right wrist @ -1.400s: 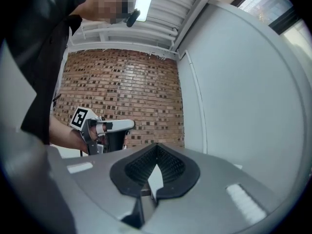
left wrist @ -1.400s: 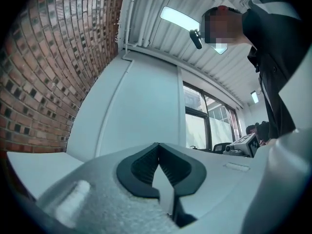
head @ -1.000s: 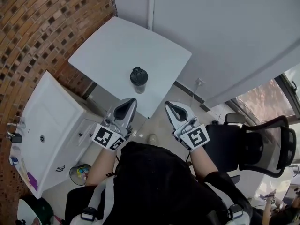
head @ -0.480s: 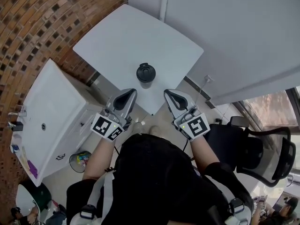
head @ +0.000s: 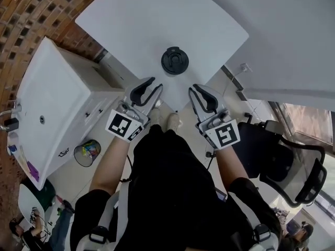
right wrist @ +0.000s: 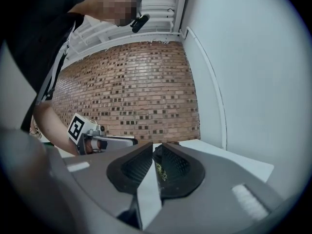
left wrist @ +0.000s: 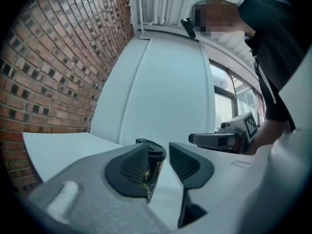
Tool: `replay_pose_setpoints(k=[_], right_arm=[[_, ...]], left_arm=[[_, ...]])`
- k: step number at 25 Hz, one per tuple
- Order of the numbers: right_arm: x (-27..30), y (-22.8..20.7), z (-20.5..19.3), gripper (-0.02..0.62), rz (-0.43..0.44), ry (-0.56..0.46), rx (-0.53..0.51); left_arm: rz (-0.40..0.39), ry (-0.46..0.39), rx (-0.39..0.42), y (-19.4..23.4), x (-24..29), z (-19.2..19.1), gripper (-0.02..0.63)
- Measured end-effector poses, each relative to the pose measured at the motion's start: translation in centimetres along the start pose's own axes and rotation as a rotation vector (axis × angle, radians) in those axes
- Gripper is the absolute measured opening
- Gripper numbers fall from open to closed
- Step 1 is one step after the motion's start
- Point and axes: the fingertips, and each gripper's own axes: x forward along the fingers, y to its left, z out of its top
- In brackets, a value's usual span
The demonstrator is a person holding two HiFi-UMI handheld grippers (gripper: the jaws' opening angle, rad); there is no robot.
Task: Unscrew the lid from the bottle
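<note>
Got a dark bottle [head: 175, 60] standing upright on the white table [head: 157, 20], not far in from the near corner, lid [head: 175, 56] screwed on. Reads as nothing more than a round black top from the head view. Shows its side, plus some yellowish print, only in the two gripper views. Not touched by either claw.

Moving out to the left gripper [head: 155, 83]: held about level near the table's near edge, pointed toward the bottle. Jaws apart by a modest gap, having just been opening, and holding nothing. Frames the bottle right in that gap in the left gripper view, but puts it well beyond the tips going by the head view.

Same deal for the right gripper [head: 197, 88] on the other side. Cracked open just a sliver, also just been opening, and empty. Lets only a thin strip of bottle peek through the slit in the right gripper view.

Worth noting: catches the opposite claw reaching in from the side in each gripper view.

Need the head view for the room layout: brick wall [head: 47, 9] and white sink cabinet [head: 52, 103] on the left, small bin [head: 86, 153] on the floor, black office chair [head: 293, 161] on the right, light shoes [head: 165, 120] down by the table edge. Need the gripper views for the ceiling [right wrist: 161, 13].
</note>
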Motion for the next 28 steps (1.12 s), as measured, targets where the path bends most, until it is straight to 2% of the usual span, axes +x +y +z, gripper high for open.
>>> replay_pose_setpoints(k=[3,5,9,11,13,16,20,23,28], right_arm=[[0.7,-0.6,-1.2,0.109,-0.023,0.025,0.027],[0.8,-1.1,-2.0,0.134,-0.038,0.031,0.030],[0.4,-1.8,-2.5,0.167,-0.099,0.036,0.024],[0.1,-1.8,-3.1,0.204,-0.109,0.047,0.023],[-0.4,-1.7,-4.3,0.293,-0.112,0.067,0.039],[-0.8,-1.7,-6.0,0.378,-0.125,0.095,0.076],[0.1,-1.4,-7.2,0.418,-0.118,0.108,0.077],[1.4,-1.3,-7.5,0.469,-0.107,0.111,0.067],[3.0,-1.6,-7.4,0.472,-0.100,0.084,0.077]], left_arm=[[0.021,0.111,0.036,1.4,1.3,-4.1,0.358],[0.013,0.169,0.031,1.9,2.4,-6.5,0.380],[-0.039,0.199,0.019,2.6,4.5,-9.5,0.373],[-0.065,0.224,0.041,3.1,5.2,-11.0,0.373],[-0.080,0.259,0.072,3.5,5.6,-12.7,0.376],[-0.097,0.273,0.060,4.3,6.3,-13.9,0.380],[-0.154,0.295,0.132,4.2,7.5,-14.9,0.380],[-0.182,0.280,0.138,4.2,8.1,-15.2,0.380],[-0.263,0.273,0.154,4.0,9.0,-15.4,0.380]])
